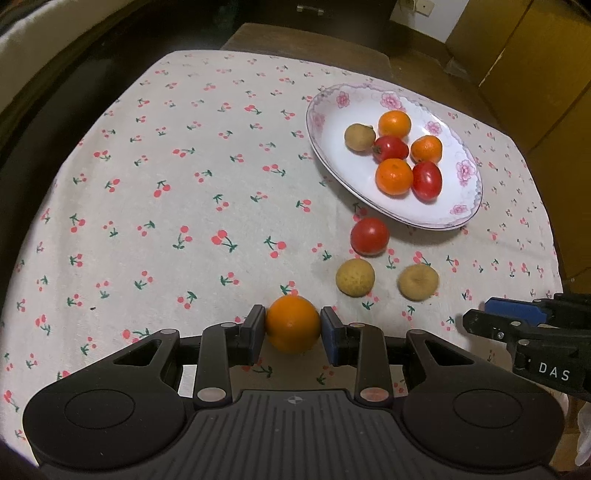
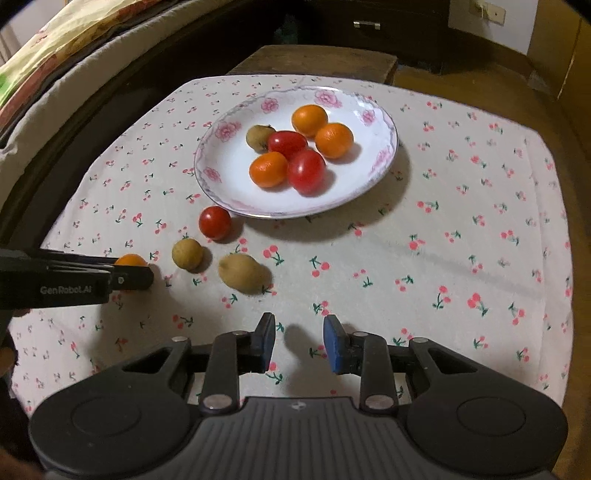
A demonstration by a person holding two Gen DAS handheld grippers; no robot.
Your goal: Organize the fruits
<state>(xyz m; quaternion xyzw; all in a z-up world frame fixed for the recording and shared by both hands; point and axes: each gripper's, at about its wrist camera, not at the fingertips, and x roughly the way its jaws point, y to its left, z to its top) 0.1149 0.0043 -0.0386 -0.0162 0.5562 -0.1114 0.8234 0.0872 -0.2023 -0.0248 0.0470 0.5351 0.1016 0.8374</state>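
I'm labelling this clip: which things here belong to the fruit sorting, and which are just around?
Job:
- plate of fruit
- orange in left gripper
- loose tomato
- two brown fruits
- right gripper, empty

Around:
- cherry tablecloth
- wall socket

Tablecloth [image 2: 424, 295]: off-white, small red cherries with green stems all over. Plate [image 2: 236, 177]: white, pink flowers and a grey-lilac scalloped line round the rim. On it: three orange mandarins [image 2: 309, 120], two glossy red tomatoes [image 2: 306, 171], one tan-brown longan [image 2: 258, 137] at 10 o'clock. Off the plate: red tomato [image 2: 215, 223], two tan longans [image 2: 187, 254], one orange mandarin [image 1: 293, 324]. Gripper pads [image 2: 332, 349]: blue on black.
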